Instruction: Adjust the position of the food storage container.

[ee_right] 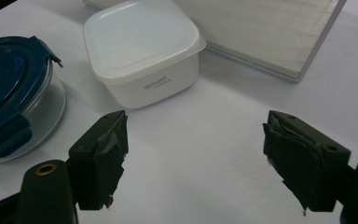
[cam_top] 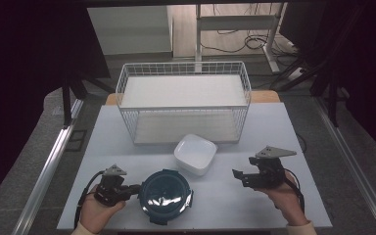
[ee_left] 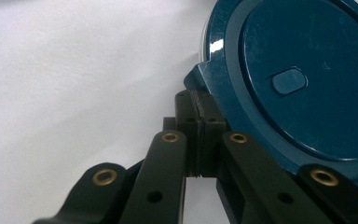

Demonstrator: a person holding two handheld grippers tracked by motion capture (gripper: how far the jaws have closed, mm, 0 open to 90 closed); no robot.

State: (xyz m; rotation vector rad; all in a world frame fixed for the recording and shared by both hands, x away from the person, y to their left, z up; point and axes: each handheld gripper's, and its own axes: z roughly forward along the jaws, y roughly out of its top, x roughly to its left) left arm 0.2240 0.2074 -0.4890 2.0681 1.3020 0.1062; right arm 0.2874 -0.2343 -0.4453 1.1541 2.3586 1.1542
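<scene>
Nearest the person, the left claw (cam_top: 136,188) lies low at the front left of the white surface (cam_top: 254,205), held in the left hand (cam_top: 98,210). Its jaws are pressed fully together with nothing between them. In the left gripper view their joined tips (ee_left: 199,116) meet a latch tab on the rim of the round container with the dark blue lid (ee_left: 298,88); whether they actually press on the tab I cannot tell.

That container (cam_top: 165,196) stands upright just right of the left claw, near the front edge. The right gripper view shows its clear glass body under the blue clip-on lid (ee_right: 9,88).

At the front right, the right claw (cam_top: 239,177) is held level in the right hand (cam_top: 286,200), pointing left toward the middle of the surface. Its jaws stand wide apart and hold nothing; bare surface shows between the pads (ee_right: 105,154).

A little farther back, between the two claws, sits a square white plastic box with its lid on (cam_top: 195,154), just beyond the round container and apart from it.

Farthest back stands a white wire basket (cam_top: 127,78), its front wall just behind the white box.
</scene>
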